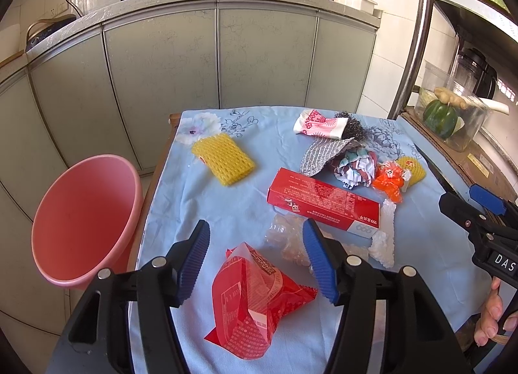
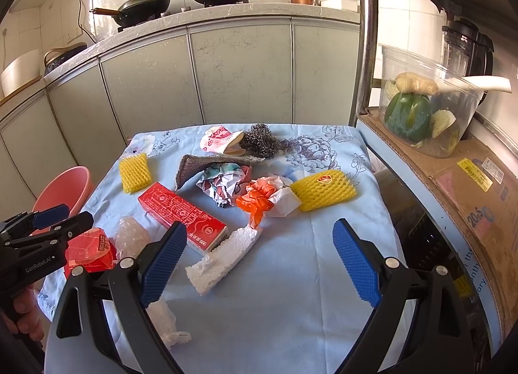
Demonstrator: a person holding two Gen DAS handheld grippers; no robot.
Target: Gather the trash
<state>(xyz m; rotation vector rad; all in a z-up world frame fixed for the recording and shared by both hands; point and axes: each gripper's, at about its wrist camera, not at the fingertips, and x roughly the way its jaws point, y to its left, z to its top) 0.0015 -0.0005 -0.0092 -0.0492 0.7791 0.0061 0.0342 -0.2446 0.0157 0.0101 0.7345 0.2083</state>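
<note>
We count two yellow foam fruit nets: one [image 1: 223, 160] far ahead and to the left of our left gripper [image 1: 255, 264], the other [image 2: 323, 191] ahead of our right gripper [image 2: 259, 257], a little to its right. There is one of each of the rest: a long red cardboard box [image 1: 323, 204], a crumpled red plastic wrapper [image 1: 255, 306], a white foam net strip [image 2: 223, 257], a clear bubble-wrap wad [image 2: 131, 238], an orange plastic scrap [image 2: 255, 204], a crumpled printed paper ball [image 2: 223, 184], a steel wool scourer [image 2: 259, 141] and a pink-and-white wrapper [image 2: 220, 141], all on the pale blue flowered cloth [image 2: 291, 293].

Our left gripper stands wide apart and grips nothing; the red wrapper lies on the cloth between its blue pads and just below them. Our right gripper also gapes wide and empty, with the white foam strip just ahead of its left finger. One pink plastic bin [image 1: 84, 218] sits off the table edge, left of the left gripper.
</note>
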